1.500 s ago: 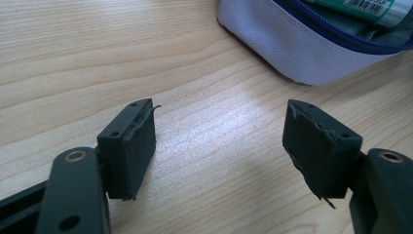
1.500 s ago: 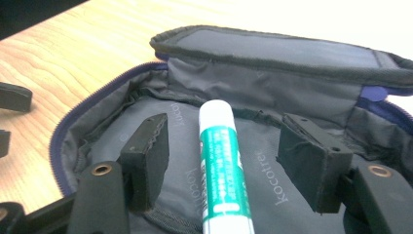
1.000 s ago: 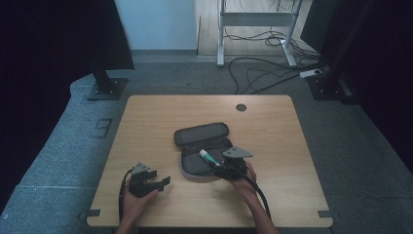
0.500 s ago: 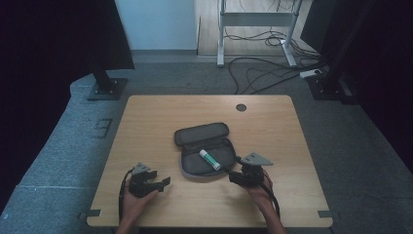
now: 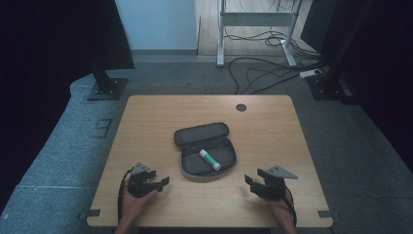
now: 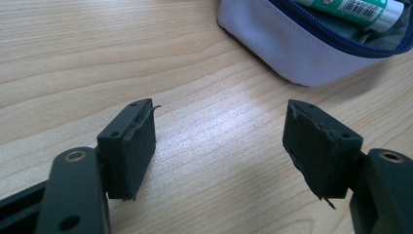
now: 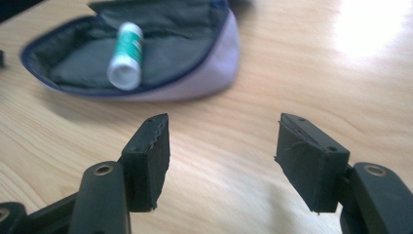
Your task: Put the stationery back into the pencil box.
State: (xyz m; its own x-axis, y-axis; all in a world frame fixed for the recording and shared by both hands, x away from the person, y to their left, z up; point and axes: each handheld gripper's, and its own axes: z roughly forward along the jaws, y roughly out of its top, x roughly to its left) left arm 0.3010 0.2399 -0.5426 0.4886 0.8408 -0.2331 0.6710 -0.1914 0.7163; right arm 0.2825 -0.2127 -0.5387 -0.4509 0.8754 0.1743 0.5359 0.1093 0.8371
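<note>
An open grey pencil case (image 5: 195, 134) lies in the middle of the wooden table (image 5: 272, 131), its lid flipped back. A green and white glue stick (image 5: 209, 159) rests inside it. My left gripper (image 5: 164, 183) sits near the front left edge, open, jaws pointing right at the case. My right gripper (image 5: 247, 181) sits at the front right, open, jaws pointing left. In the left gripper view the left gripper (image 6: 219, 141) frames bare wood, with the case (image 6: 292, 48) and glue stick (image 6: 355, 7) beyond. In the right gripper view the right gripper (image 7: 221, 146) is empty, short of the case (image 7: 204, 80) and glue stick (image 7: 127, 53).
A round black grommet (image 5: 241, 107) is set in the table near its back edge. Beyond the table, cables (image 5: 263, 73) run across the grey floor by a metal desk frame (image 5: 253, 19). Dark panels on stands flank both sides.
My right gripper has drawn back from the case toward the front right of the table, and the glue stick now lies alone in the case. The left gripper has stayed put.
</note>
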